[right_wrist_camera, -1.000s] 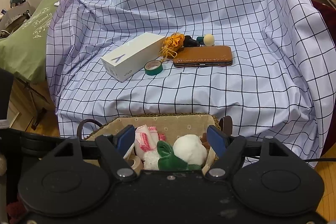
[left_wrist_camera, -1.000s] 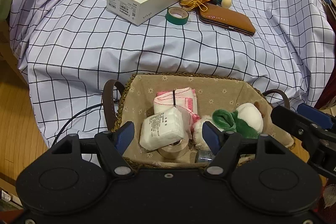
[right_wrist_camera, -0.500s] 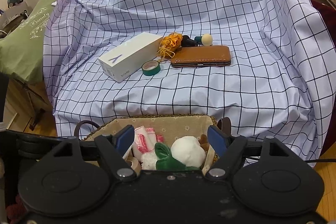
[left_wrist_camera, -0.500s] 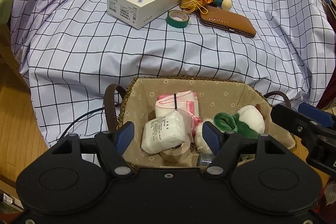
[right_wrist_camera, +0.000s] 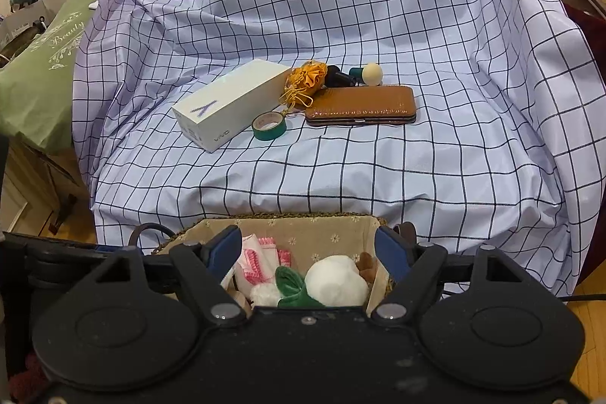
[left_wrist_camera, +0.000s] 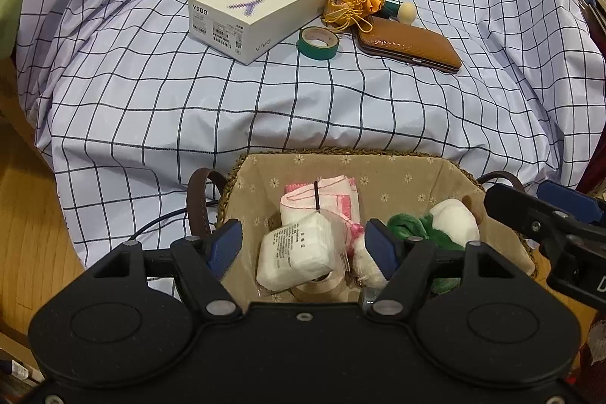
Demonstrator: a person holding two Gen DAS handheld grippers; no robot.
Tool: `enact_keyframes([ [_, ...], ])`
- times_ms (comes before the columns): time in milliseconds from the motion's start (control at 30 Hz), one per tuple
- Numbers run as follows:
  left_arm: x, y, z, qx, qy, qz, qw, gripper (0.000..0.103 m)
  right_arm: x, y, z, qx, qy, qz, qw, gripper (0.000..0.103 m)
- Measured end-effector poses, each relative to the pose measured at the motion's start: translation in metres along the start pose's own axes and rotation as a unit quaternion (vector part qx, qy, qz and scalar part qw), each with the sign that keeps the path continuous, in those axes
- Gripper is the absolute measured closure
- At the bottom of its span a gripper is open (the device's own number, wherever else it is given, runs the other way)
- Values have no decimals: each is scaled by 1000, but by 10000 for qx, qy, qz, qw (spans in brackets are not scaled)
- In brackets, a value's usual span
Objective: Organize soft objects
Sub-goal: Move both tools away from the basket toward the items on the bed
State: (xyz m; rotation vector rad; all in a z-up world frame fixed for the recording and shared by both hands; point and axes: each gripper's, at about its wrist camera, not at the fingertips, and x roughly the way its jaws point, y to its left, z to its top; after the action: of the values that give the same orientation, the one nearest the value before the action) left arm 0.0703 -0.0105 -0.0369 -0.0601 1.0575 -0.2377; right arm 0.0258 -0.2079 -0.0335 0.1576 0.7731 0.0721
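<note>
A woven basket [left_wrist_camera: 378, 173] with a beige floral lining sits in front of the checked cloth. It holds a pink-and-white folded cloth [left_wrist_camera: 329, 194], a white packet [left_wrist_camera: 299, 254], a white-and-green plush [left_wrist_camera: 443, 226] and a tape roll. My left gripper [left_wrist_camera: 303, 247] is open and empty above the basket. My right gripper [right_wrist_camera: 308, 250] is open and empty over the same basket [right_wrist_camera: 325, 233]; its fingers [left_wrist_camera: 530, 211] show at the right of the left wrist view. An orange drawstring pouch [left_wrist_camera: 352, 2] lies on the cloth.
On the checked cloth [left_wrist_camera: 265, 93] lie a white phone box [left_wrist_camera: 257, 12], a green tape roll [left_wrist_camera: 317, 42], a brown leather case [left_wrist_camera: 409, 44] and a small round-tipped brush [right_wrist_camera: 365, 74]. A green bag [right_wrist_camera: 41, 74] stands at the left. Wooden floor lies around.
Both grippers have pulled back and risen a little, so the basket sits lower in view and more cloth shows. Both stay open and empty.
</note>
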Motion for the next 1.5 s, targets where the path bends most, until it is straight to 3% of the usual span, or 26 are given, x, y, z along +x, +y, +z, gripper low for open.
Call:
enact_keyframes([
  [567, 12, -2, 14, 85, 26, 56, 9999, 36, 20, -3, 18, -14, 25, -100, 9999, 26],
  [867, 15, -1, 29, 214, -124, 196, 9995, 35, 29, -12, 41, -247, -343, -511, 9978, 23],
  [1100, 18, -1, 47, 466, -497, 456, 9966, 33, 42, -18, 64, -316, -618, -813, 9943, 21],
  [1200, 19, 1, 55, 559, -718, 553, 9943, 20, 49, -21, 74, -350, -767, -992, 9915, 19],
  [1500, 23, 10, 75, 716, -1328, 1133, 9820, 19, 70, -29, 92, -470, -946, -1546, 9823, 17],
])
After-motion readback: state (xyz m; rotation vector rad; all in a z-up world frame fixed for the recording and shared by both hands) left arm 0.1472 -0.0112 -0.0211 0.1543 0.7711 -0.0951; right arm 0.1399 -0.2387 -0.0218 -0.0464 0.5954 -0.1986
